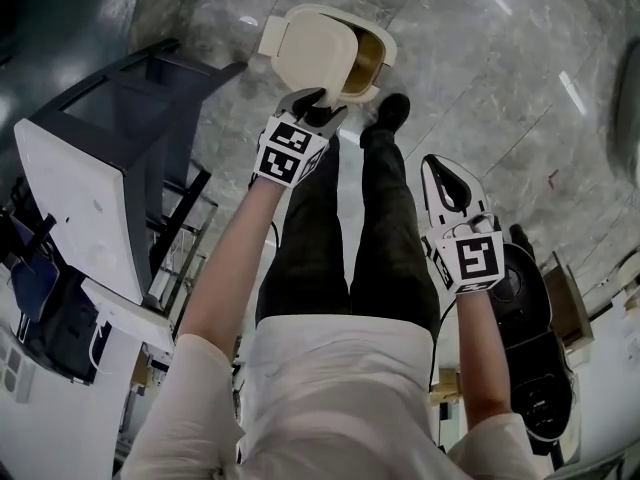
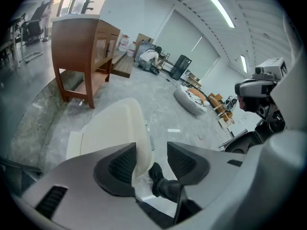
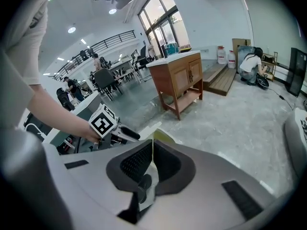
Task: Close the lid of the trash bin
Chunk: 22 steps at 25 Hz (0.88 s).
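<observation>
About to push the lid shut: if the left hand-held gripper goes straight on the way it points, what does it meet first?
The raised cream lid of the trash bin. Its edge stands between the open jaws of the left hand-held gripper, close to the left pad; whether they touch is unclear.

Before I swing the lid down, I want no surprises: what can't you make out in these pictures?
Inside of the trash bin: head view, the raised lid covers all but a sliver.
Bin's body and base: head view, hidden under its own rim.
Whether the left tongs press the lid: left gripper view, one pad overlaps its edge.
Bin in the right gripper view: mostly behind the right tongs.
</observation>
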### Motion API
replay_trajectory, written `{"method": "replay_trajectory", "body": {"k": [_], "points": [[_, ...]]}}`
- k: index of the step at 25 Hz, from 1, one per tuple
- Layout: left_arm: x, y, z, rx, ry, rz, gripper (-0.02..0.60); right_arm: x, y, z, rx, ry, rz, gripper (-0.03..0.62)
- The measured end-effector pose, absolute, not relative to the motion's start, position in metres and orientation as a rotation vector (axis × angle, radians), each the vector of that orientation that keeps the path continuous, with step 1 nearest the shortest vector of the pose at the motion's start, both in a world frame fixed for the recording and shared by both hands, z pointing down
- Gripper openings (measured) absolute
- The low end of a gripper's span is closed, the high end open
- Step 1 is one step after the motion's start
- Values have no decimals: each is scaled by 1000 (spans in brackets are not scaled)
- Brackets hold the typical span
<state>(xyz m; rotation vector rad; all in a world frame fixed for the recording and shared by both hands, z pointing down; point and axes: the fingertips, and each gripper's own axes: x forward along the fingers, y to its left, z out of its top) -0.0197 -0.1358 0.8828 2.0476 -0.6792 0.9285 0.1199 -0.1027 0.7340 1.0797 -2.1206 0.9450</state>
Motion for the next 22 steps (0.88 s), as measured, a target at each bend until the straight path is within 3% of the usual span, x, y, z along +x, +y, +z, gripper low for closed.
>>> {"method": "replay_trajectory", "body": {"k": [22], "points": [[40, -103, 989, 1887, -598, 1102, 238, 188, -89, 796, 1117, -2071, 1037, 32]]}}
